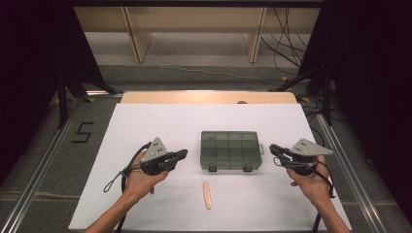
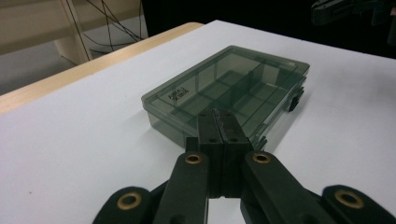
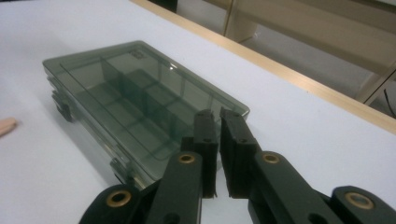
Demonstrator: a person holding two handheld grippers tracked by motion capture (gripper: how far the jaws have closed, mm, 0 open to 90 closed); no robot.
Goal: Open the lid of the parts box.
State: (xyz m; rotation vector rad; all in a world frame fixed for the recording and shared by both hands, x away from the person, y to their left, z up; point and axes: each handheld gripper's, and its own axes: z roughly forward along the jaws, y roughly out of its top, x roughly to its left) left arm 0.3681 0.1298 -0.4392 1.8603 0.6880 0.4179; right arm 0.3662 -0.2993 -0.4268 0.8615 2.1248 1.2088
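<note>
While both grippers wait at its two short sides, the green box (image 1: 231, 150) lies shut in the middle of the desk (image 1: 145, 121).

Left gripper (image 1: 181, 154) has its jaws pressed together with nothing between them, near the box's left side; right gripper (image 1: 273, 149) has its jaws almost together, only a thin gap, also holding nothing, near the right side. A pale stick (image 1: 207, 195) lies alone toward the desk's near edge, apart from the box. Between each gripper and the box, bare white desk.
</note>
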